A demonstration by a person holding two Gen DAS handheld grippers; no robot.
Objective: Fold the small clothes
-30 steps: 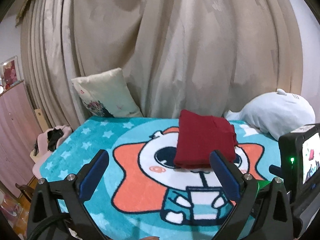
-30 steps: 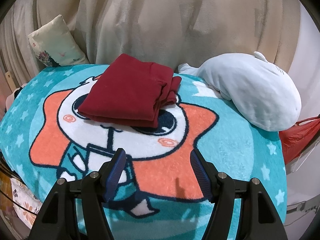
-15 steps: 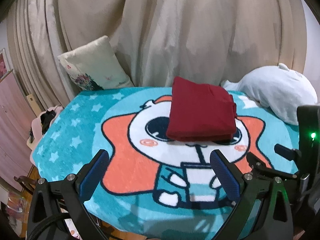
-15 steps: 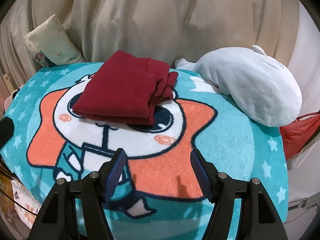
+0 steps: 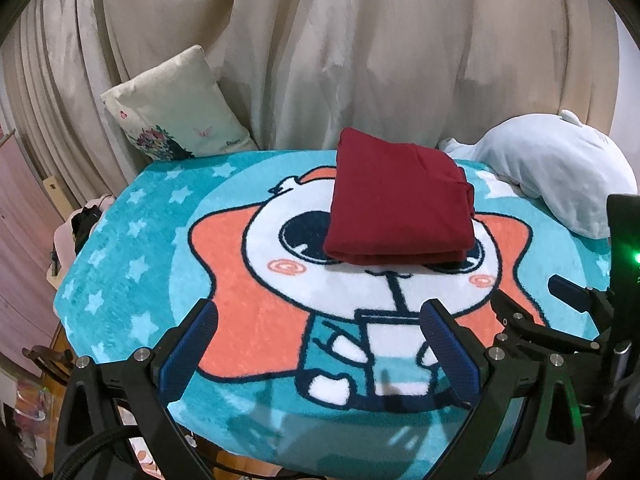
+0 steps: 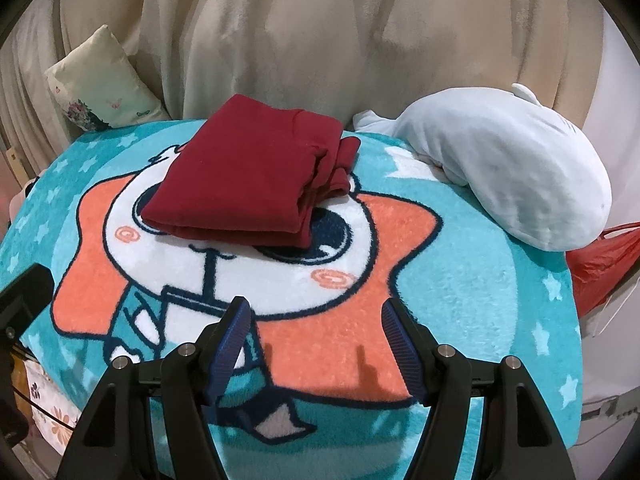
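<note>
A dark red garment [image 5: 400,204] [image 6: 256,186] lies folded into a thick rectangle on a teal cartoon blanket [image 5: 132,248] [image 6: 472,280]. My left gripper [image 5: 318,322] hovers over the blanket's near part, well short of the garment, open with nothing between its blue pads. My right gripper [image 6: 316,320] also stands open and empty above the orange star print, in front of the garment. The right gripper's black frame [image 5: 560,320] shows at the right edge of the left wrist view.
A pale blue plush toy [image 5: 560,176] [image 6: 504,168] lies at the blanket's far right. A floral cushion [image 5: 176,120] [image 6: 96,88] leans on beige curtains [image 5: 360,48] behind. A red bag [image 6: 600,264] sits off the right edge. The blanket ends near the grippers.
The left wrist view has tilted downward, so the garment and blanket sit lower and nearer in the frame. The right gripper has hardly moved. Both grippers stay open.
</note>
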